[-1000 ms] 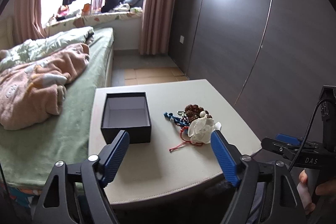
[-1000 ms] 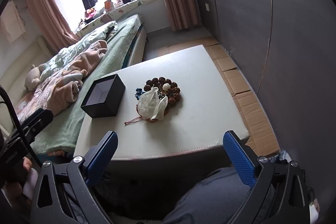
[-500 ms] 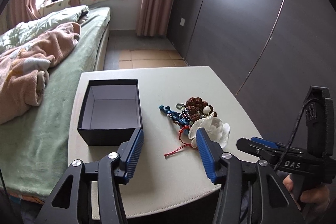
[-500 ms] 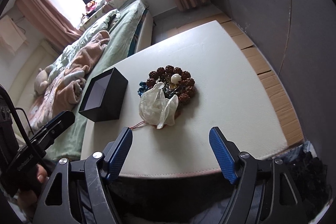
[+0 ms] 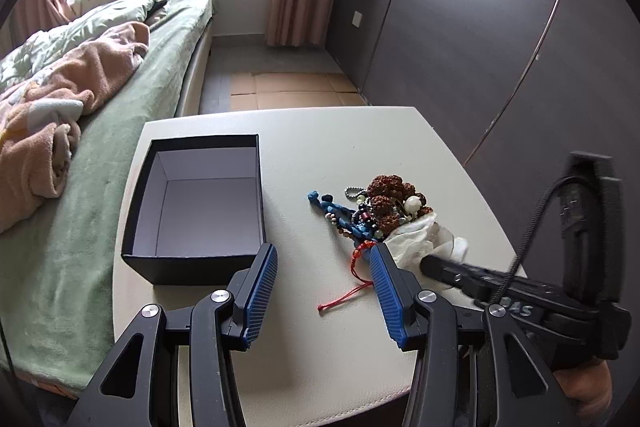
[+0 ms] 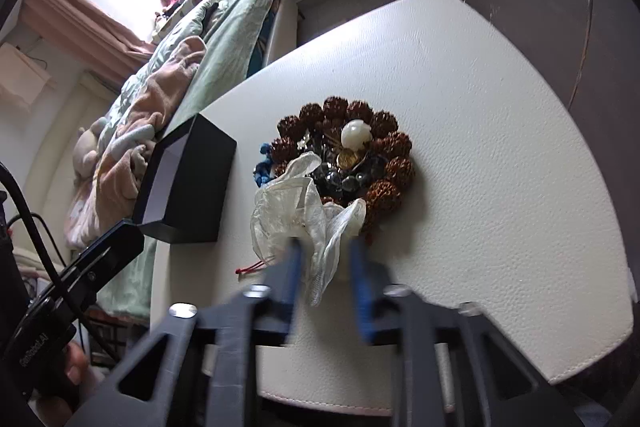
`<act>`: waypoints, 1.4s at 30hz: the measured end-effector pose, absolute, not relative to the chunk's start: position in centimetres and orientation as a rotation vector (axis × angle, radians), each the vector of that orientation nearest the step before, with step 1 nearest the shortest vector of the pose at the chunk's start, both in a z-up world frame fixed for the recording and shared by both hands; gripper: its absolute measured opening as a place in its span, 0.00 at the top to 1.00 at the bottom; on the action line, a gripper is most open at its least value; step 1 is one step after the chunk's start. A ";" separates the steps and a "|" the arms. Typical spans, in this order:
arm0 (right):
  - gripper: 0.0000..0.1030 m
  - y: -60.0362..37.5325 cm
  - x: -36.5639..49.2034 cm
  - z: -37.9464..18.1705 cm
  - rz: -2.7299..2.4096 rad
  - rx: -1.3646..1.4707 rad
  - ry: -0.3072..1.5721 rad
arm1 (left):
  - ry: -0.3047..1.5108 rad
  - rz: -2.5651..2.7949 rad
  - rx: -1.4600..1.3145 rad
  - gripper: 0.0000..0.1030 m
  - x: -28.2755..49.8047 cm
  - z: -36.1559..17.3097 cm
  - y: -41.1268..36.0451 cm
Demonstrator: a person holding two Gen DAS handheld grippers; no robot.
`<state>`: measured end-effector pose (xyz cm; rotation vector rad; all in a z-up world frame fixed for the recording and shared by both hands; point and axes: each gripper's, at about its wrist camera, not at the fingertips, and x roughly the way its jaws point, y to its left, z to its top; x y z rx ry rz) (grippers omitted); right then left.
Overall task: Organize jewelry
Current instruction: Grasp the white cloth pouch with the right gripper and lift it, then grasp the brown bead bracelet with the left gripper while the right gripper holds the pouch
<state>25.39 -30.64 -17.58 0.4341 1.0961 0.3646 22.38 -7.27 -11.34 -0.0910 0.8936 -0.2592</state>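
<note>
A pile of jewelry lies on the cream table [image 5: 340, 143]: a brown bead bracelet [image 5: 390, 203] [image 6: 384, 151], a blue cord [image 5: 332, 205], a red cord [image 5: 348, 293] and a white gauze pouch [image 5: 424, 243] [image 6: 292, 211]. Left of the pile stands an open, empty black box [image 5: 180, 269] [image 6: 188, 187]. My left gripper [image 5: 322, 251] hovers open over the table between box and pile, nothing between its fingers. My right gripper [image 6: 325, 247] is motion-blurred, its jaws closing on the pouch's near end; from the left wrist view its tip [image 5: 430, 263] looks pinched on the fabric.
A bed [image 5: 100, 147] with green sheet and pink blanket runs along the table's left side. Dark wardrobe panels [image 5: 480, 27] stand to the right. The table's front edge [image 6: 440, 375] is close below my grippers. A hand [image 5: 580, 387] holds the right gripper's handle.
Both grippers moved down and forward toward the table. The left jaws narrowed. The right jaws went from wide open to closing around the white pouch.
</note>
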 end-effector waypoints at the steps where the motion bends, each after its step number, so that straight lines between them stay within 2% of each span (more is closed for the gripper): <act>1: 0.94 -30.7 25.4 -17.5 0.379 0.448 1.087 | 0.897 -0.259 -0.090 0.51 22.6 -11.5 -7.4; 6: 0.95 -31.7 24.4 -15.1 0.418 0.466 0.960 | 0.908 -0.268 -0.075 0.51 23.7 -11.8 -8.2; 15: 0.95 -34.9 23.2 -13.6 0.359 0.563 0.857 | 0.943 -0.330 -0.041 0.51 26.0 -12.4 -11.0; 26: 0.95 -38.0 22.4 -12.6 0.278 0.731 0.775 | 1.110 -0.421 -0.104 0.51 31.0 -15.0 -13.6; 27: 0.95 -37.9 22.3 -12.5 0.275 0.734 0.773 | 1.124 -0.407 -0.117 0.53 31.3 -15.2 -13.4; 29: 0.95 -37.8 22.5 -12.4 0.269 0.742 0.770 | 1.155 -0.394 -0.145 0.74 31.9 -15.8 -13.1; 30: 0.95 -37.9 22.4 -12.4 0.267 0.746 0.771 | 1.170 -0.408 -0.164 0.77 32.2 -16.1 -13.0; 34: 0.95 -37.7 22.4 -12.6 0.266 0.765 0.782 | 1.173 -0.423 -0.177 0.81 32.1 -16.1 -12.8; 42: 0.95 -35.9 22.7 -12.0 0.260 0.723 0.786 | 1.106 -0.479 -0.210 0.82 31.2 -12.8 -10.6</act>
